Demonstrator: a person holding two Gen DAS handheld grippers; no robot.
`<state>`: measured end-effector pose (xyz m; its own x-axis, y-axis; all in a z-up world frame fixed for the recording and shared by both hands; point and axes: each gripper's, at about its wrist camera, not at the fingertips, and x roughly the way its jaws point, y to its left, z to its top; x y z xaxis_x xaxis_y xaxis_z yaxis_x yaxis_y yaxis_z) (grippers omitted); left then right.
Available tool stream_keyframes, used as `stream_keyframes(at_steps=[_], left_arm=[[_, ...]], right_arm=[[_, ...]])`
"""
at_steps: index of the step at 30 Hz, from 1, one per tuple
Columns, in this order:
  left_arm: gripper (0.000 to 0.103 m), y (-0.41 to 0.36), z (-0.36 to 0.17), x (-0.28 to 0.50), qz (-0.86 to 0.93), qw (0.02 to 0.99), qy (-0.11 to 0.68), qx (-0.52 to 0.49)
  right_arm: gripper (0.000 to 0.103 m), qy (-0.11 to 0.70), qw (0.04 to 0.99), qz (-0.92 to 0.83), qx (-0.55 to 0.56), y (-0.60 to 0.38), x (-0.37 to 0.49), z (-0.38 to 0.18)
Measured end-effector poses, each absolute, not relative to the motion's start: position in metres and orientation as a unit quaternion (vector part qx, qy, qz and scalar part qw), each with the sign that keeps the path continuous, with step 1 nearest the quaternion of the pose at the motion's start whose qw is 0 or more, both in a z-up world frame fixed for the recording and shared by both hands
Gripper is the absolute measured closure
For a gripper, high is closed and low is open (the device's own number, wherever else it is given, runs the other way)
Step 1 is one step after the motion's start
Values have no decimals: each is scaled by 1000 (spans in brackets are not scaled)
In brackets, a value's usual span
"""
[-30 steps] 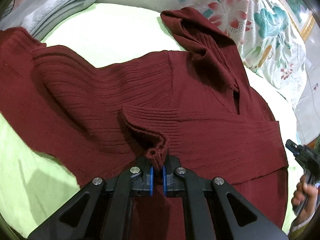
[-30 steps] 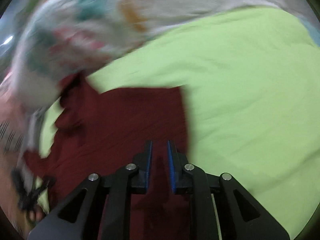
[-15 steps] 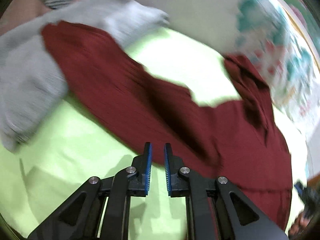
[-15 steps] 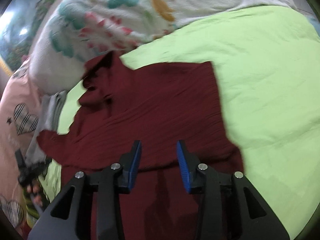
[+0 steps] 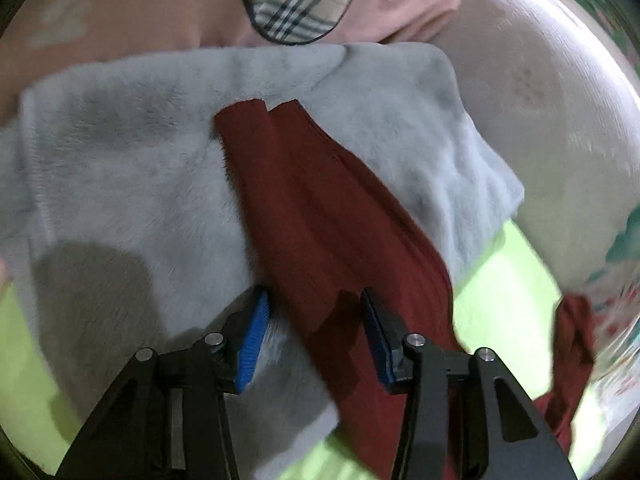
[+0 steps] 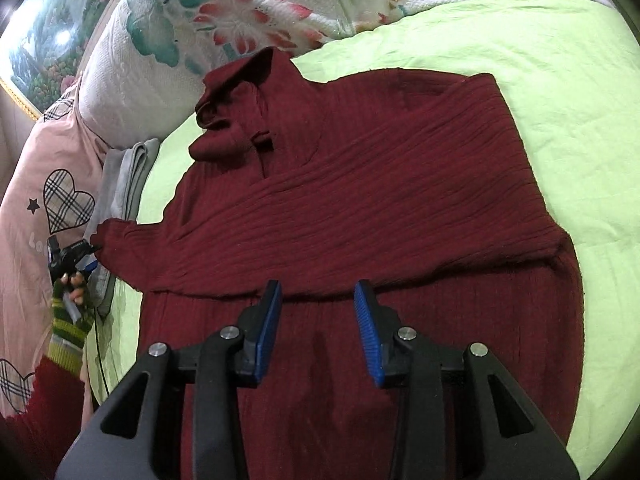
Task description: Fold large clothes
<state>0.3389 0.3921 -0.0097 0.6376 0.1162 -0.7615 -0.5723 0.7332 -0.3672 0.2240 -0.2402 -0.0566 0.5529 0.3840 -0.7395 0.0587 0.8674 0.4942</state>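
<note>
A bed covered with a lime-green sheet (image 6: 552, 80) serves as the work surface; a floral quilt (image 6: 248, 12) is banked along its far side and a pink heart-print duvet (image 6: 44, 152) lies at the left edge in the right wrist view. A folded grey fleece blanket (image 5: 120, 184) is seen at the left of the bed.

The left gripper (image 5: 316, 336) is held with its jaws spread and nothing between them. The sleeve (image 5: 320, 220) of the maroon ribbed sweater (image 6: 380, 200) is laid across the grey blanket directly ahead of it. The sleeve's long axis runs away from the tool, from the near right to the far left, with the cuff (image 5: 256, 116) at the far end. The sleeve passes through the gap between the jaws without being pinched.

The sweater body is spread flat on the sheet, collar (image 6: 236, 104) towards the quilt. One sleeve appears already folded across the chest. The right gripper (image 6: 318, 332) is held above the lower body panel, jaws apart and empty.

The outstretched sleeve is judged to be the remaining part to fold inward, and the left gripper is the nearer tool. No containers are in view.
</note>
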Motion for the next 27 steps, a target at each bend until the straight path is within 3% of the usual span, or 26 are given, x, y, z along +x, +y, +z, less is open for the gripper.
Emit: stream_keyframes(at_steps=[2,4,5,15,27], left_arm=[[57,401,-11,345,201,851,367,-319],[90,406,-10,346,194,852,356,-331],[99,407,-10,345,182,853,356,-336],[101,328,33,302,109,904,297,-286],[101,69,42,279,-114,925,329,-151]], right_arm=[[64,464,847,94,240,-241,223,-58],[64,469,843,95,247,-241,221,-62],[64,470,842,96,247,-241,221,-63],[64,455,845,100,262,-247,207,-55],[64,436,847,79,295,-280,182,-52]])
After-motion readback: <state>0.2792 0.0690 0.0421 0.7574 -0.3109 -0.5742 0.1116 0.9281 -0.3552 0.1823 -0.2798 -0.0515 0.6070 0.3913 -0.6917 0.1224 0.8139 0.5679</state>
